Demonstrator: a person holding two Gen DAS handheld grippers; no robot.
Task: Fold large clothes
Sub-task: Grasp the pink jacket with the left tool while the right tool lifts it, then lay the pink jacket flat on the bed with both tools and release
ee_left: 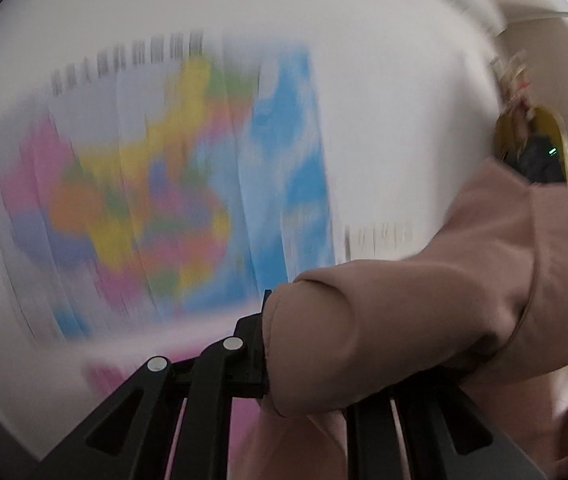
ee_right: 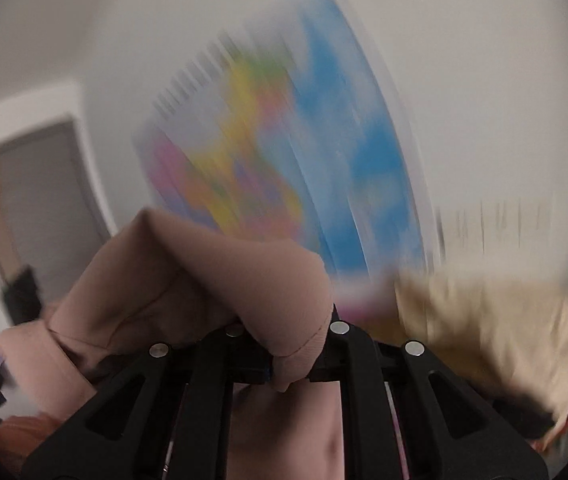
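text: none legible | wall map [ee_left: 156, 184] heading: blurred dark characters | strip of marks beside it: blurred

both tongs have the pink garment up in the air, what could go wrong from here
1. The right tongs pinch only a small fold of the pink garment, so a hard swing might pull it free.
2. In the left view the cloth bunches over the left tongs and hides the grip, so a slip there could go unnoticed.
3. Both views are blurred against the wall map, suggesting quick motion; the garment may land creased.
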